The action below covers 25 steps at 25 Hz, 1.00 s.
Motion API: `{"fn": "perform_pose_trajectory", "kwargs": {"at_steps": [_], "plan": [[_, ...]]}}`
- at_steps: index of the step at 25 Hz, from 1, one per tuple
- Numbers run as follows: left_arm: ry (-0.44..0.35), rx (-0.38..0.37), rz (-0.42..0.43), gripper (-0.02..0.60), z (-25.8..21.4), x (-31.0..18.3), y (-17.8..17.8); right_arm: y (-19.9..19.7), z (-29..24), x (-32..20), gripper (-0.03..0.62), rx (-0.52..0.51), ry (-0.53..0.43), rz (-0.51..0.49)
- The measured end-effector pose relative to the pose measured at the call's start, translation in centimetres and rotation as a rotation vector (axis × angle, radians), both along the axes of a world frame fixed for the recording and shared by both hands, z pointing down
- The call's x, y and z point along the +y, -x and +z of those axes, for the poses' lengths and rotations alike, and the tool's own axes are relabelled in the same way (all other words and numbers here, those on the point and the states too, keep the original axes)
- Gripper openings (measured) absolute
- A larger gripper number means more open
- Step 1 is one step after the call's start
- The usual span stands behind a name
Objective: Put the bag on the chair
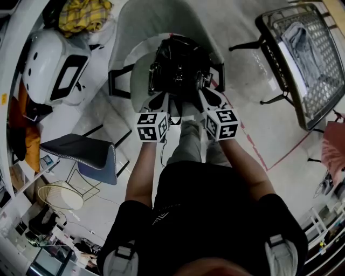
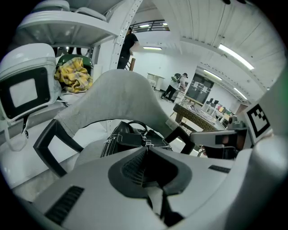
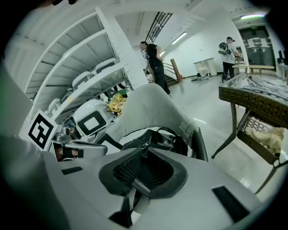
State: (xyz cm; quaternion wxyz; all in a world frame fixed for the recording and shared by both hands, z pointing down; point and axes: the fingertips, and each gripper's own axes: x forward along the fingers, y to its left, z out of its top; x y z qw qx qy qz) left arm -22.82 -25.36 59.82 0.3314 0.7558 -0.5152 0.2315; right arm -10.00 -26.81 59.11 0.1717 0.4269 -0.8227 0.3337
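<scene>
A black leather bag [image 1: 180,64] with a looped handle rests on the seat of a pale grey shell chair [image 1: 161,21] with black arms. Both grippers hover at the seat's front edge, just short of the bag. My left gripper [image 1: 161,101] is shut, its jaws meeting with nothing seen between them; in its own view the left gripper [image 2: 145,149] points at the bag [image 2: 128,137] and the chair back [image 2: 117,94]. My right gripper [image 1: 207,98] is also shut, and in its own view the right gripper [image 3: 144,156] sits in front of the bag [image 3: 162,137] and the chair [image 3: 153,108].
A white shelf at the left holds a white helmet-like unit [image 1: 54,64] and a yellow cloth [image 1: 83,13]. A wicker table [image 1: 307,59] with grey cloth stands at the right. A dark padded chair [image 1: 81,148] is at the lower left. People stand far off [image 3: 153,63].
</scene>
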Motion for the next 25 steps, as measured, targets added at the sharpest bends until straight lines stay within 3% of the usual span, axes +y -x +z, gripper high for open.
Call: {"fn": "perform_pose_trajectory", "kwargs": {"at_steps": [11, 25], "plan": [[-0.033, 0.044, -0.034, 0.017, -5.1, 2.9, -4.2, -1.0, -4.6, 3.1, 0.057, -0.046, -0.041, -0.084], [-0.098, 0.061, -0.014, 0.017, -10.0, 8.5, -10.7, -5.2, -9.4, 8.4, 0.055, -0.082, -0.101, -0.142]]}}
